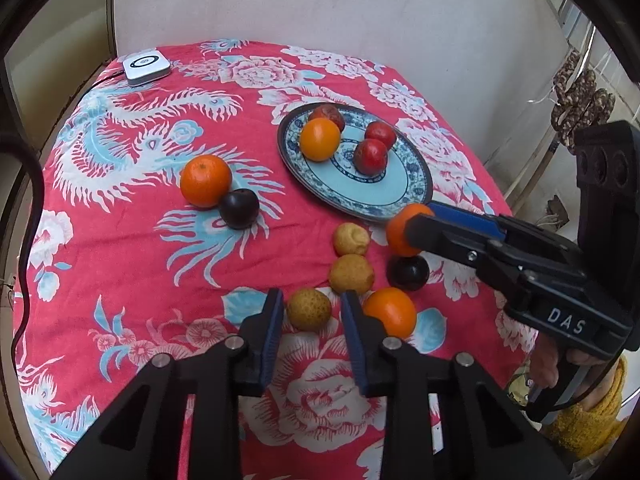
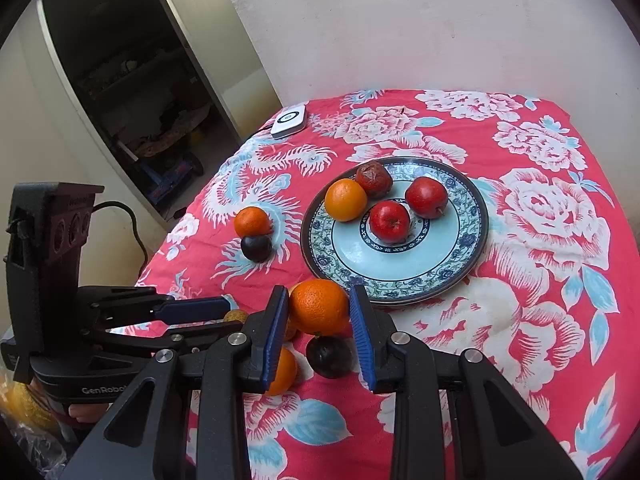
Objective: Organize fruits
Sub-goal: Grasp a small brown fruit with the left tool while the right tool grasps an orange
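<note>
Jaws of the right gripper (image 2: 319, 316) clamp one orange (image 2: 319, 306), held above the cloth just near of the plate (image 2: 464, 216); those of the left gripper (image 1: 309, 312) stand narrowly apart around nothing, a tan fruit (image 1: 309, 309) lying on the cloth between their tips. On the plate, far and right on the worktop, sit one orange (image 1: 319, 139) and three red fruits: two smooth (image 2: 389, 221) (image 2: 425, 197), one wrinkled (image 2: 373, 179). On the red flowered cloth (image 1: 120, 264) lie two more oranges (image 1: 205, 180) (image 1: 389, 312), two dark plums (image 1: 239, 208) (image 1: 408, 273) and three tan fruits in all, the other two (image 1: 351, 273) (image 1: 351, 239) farther off. One white device (image 1: 146, 66) rests at the far left corner.
</note>
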